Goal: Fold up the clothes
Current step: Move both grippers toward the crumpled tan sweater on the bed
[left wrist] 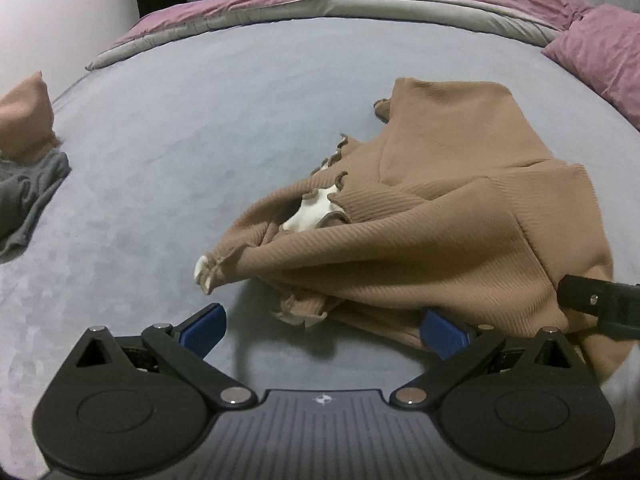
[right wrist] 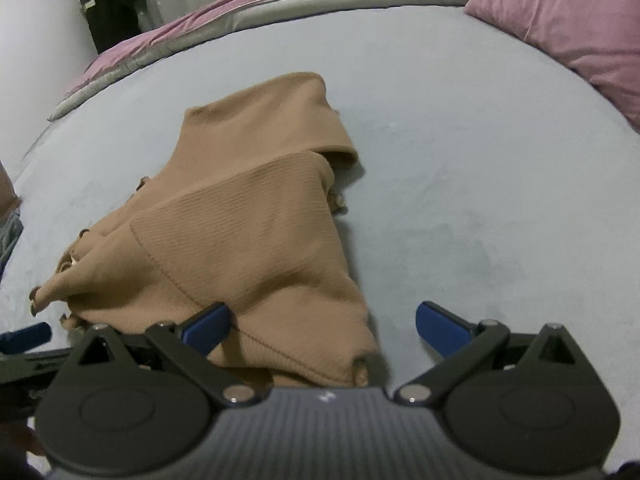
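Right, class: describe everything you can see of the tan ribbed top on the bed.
The tan ribbed top is a soft knit with frilled edges and white showing inside its opening. It lies crumpled and partly folded on the grey-blue bed sheet, one panel doubled over another. Both grippers, left and right, are open at its near edge; whether their fingers touch the cloth is unclear.

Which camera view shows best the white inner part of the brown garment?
The left wrist view. There the white part lies open to the camera at the frilled edge of the brown garment. In the right wrist view the garment covers it; only a small pale spot shows at its left edge.
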`<action>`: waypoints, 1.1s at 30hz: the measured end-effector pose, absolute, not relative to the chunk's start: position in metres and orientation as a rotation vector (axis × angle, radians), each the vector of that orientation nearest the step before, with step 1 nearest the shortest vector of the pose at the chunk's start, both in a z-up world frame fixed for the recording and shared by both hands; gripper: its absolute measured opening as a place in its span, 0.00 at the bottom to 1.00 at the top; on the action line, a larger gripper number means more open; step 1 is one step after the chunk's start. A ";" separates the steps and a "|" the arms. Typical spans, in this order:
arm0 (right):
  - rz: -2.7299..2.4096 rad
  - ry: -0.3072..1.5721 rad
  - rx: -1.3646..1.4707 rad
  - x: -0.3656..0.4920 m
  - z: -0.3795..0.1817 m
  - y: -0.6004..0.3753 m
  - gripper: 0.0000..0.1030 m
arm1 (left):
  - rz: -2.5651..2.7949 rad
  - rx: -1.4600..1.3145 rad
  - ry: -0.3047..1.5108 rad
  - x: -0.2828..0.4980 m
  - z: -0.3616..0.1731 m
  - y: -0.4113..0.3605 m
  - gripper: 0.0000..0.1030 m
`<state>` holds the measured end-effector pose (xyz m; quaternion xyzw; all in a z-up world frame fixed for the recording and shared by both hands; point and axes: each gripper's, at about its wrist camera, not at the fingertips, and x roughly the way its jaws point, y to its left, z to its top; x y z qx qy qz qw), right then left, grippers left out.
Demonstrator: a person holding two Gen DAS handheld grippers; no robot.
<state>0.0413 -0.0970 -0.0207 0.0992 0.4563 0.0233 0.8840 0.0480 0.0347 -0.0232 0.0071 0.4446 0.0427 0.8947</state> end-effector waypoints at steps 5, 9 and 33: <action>0.077 0.948 0.293 0.042 -0.036 -0.107 1.00 | 0.086 -0.022 0.930 0.050 -0.038 0.037 1.00; 0.098 0.910 0.288 0.037 -0.042 -0.108 1.00 | 0.082 -0.024 0.918 0.049 -0.044 0.038 1.00; 0.206 0.846 0.307 0.021 -0.020 -0.124 1.00 | -0.037 -0.163 0.929 0.019 -0.024 0.068 1.00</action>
